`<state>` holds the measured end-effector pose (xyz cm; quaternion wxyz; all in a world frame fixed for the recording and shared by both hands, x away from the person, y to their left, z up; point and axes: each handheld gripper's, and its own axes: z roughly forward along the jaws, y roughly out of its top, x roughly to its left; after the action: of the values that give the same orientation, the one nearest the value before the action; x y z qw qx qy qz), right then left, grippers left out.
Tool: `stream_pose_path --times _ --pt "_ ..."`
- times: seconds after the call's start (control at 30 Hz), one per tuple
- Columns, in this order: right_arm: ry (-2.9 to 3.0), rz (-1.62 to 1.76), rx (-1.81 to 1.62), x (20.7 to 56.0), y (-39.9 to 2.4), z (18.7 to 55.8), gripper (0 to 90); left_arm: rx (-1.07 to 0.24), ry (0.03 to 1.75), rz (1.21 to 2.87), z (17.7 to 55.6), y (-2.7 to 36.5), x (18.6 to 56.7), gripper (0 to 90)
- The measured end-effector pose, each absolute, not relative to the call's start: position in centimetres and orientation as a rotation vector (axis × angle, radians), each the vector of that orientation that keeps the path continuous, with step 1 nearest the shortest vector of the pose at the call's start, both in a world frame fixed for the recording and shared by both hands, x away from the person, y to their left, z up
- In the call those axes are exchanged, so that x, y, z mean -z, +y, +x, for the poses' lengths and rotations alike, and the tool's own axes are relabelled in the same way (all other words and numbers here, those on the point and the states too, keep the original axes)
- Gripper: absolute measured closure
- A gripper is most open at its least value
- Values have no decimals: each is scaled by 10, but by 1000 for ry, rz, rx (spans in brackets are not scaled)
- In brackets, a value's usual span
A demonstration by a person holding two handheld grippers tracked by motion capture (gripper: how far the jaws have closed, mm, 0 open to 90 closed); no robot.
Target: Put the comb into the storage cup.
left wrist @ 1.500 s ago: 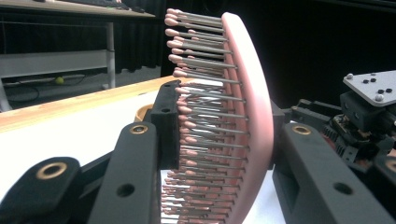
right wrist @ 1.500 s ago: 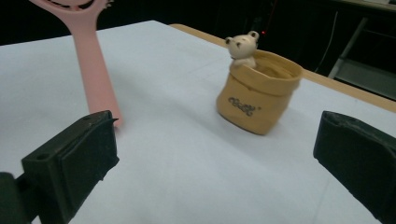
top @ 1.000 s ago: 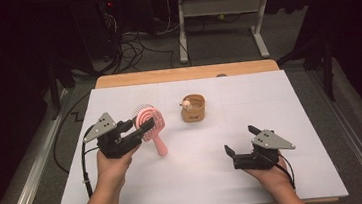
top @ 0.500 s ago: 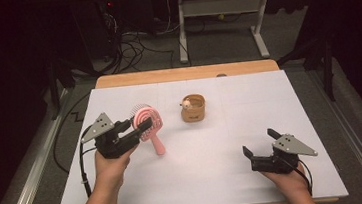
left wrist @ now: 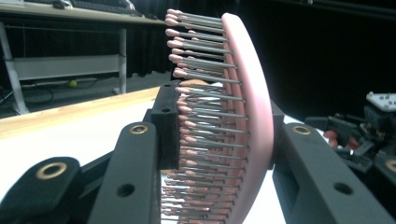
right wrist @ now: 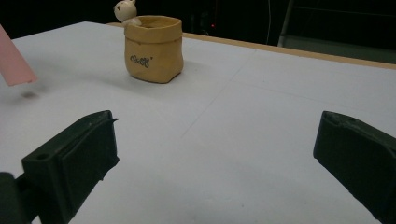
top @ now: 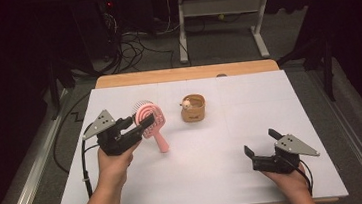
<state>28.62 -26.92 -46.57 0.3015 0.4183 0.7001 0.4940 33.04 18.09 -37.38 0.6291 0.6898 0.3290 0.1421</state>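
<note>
While the left claw (top: pixel 138 122) stays out of the count, one tan sack-shaped pot (top: pixel 193 109) stands on the white desk (top: pixel 250 110) at twelve o'clock, one small bear figure (top: pixel 187 102) on its rim. That claw clamps one pink round bristle hairbrush (top: pixel 149 120) at ten o'clock; the right claw (top: pixel 258 147) gapes empty at four o'clock.

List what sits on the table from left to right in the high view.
left gripper → pink hairbrush, clamped in it → tan pot with a small figure → right gripper, jaws open.
</note>
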Motion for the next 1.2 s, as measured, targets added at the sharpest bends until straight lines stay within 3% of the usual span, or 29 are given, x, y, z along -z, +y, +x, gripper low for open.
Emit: stream_pose_path --times 1.2 --pt "1826 1101 -1351 463 -275 283 4 -331 706 1573 367 126 340 636"
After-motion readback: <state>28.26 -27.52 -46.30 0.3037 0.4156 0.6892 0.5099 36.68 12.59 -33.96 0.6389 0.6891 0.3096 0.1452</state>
